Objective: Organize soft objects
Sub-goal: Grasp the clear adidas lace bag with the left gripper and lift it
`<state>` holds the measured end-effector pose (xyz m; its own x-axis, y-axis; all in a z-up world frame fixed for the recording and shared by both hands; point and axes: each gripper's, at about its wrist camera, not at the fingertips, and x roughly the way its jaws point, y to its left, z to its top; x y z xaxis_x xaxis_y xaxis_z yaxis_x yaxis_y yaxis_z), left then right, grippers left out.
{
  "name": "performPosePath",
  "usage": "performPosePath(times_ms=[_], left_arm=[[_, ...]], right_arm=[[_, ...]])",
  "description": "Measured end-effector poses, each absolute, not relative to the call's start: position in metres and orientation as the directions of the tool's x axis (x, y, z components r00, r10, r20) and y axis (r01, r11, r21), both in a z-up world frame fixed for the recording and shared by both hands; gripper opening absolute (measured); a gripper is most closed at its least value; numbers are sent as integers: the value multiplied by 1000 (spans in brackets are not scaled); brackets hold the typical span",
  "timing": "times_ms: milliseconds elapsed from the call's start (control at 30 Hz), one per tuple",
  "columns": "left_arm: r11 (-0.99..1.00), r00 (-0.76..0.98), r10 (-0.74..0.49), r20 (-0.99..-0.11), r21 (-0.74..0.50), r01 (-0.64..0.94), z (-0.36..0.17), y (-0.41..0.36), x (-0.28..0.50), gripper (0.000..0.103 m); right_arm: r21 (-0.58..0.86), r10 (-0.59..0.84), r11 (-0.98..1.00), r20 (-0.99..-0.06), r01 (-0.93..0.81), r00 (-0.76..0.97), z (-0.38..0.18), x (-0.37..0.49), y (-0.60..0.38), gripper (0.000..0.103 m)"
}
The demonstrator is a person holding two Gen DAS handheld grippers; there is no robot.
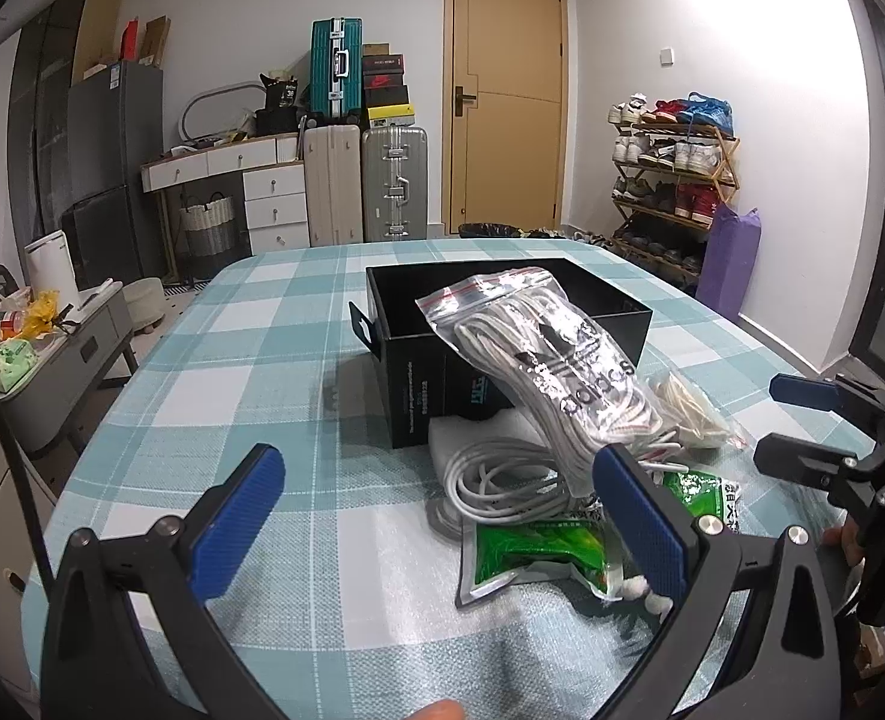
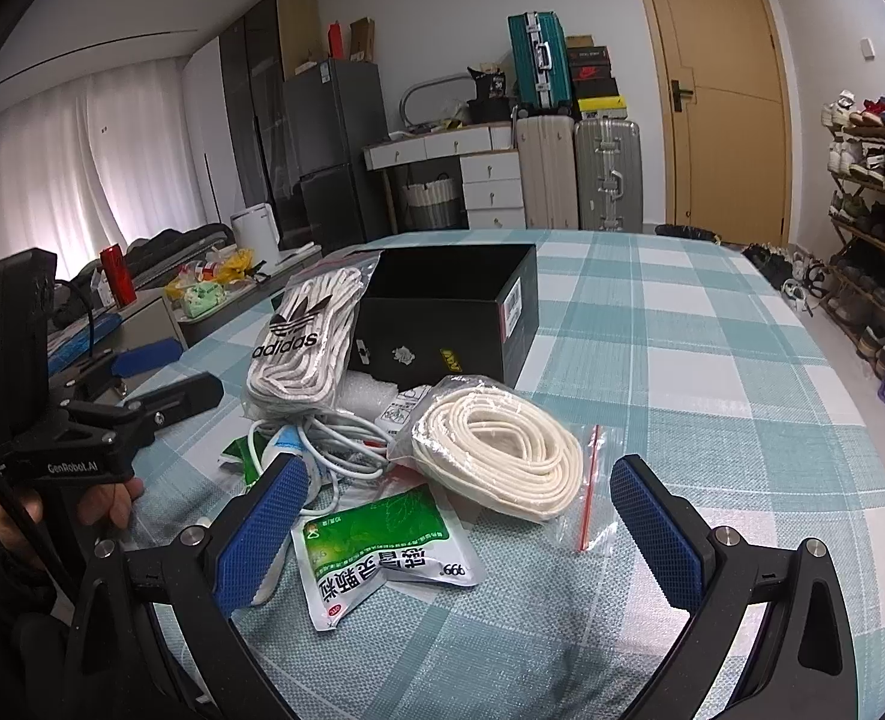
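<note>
A black open box (image 1: 406, 360) (image 2: 442, 306) stands mid-table. A clear zip bag of white laces with an adidas logo (image 1: 550, 372) (image 2: 304, 336) leans against it. In front lie a coiled white cable (image 1: 502, 480) (image 2: 334, 444), a bagged cream rope coil (image 1: 694, 408) (image 2: 502, 450) and a green sachet (image 1: 538, 546) (image 2: 382, 552). My left gripper (image 1: 442, 522) (image 2: 172, 375) is open, its right finger beside the lace bag's lower end. My right gripper (image 2: 460, 534) (image 1: 796, 426) is open just short of the sachet and rope, holding nothing.
The table wears a teal and white checked cloth (image 1: 232, 360) (image 2: 712, 360). A grey side cart with clutter (image 1: 52, 360) stands off the table's left edge, a shoe rack (image 1: 670, 180) off the far right. A hand (image 2: 112, 498) holds the left gripper.
</note>
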<state>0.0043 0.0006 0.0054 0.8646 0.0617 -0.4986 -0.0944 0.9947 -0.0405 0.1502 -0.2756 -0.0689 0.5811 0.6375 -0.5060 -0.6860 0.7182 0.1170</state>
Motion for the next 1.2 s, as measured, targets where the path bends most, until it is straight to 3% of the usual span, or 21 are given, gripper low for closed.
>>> performPosePath(times_ms=[1200], left_arm=[[987,735,-71,-675,-152,-44,15,-36,85,102]], right_arm=[[18,546,734,-610,-679,574,-71,178,-268,103]])
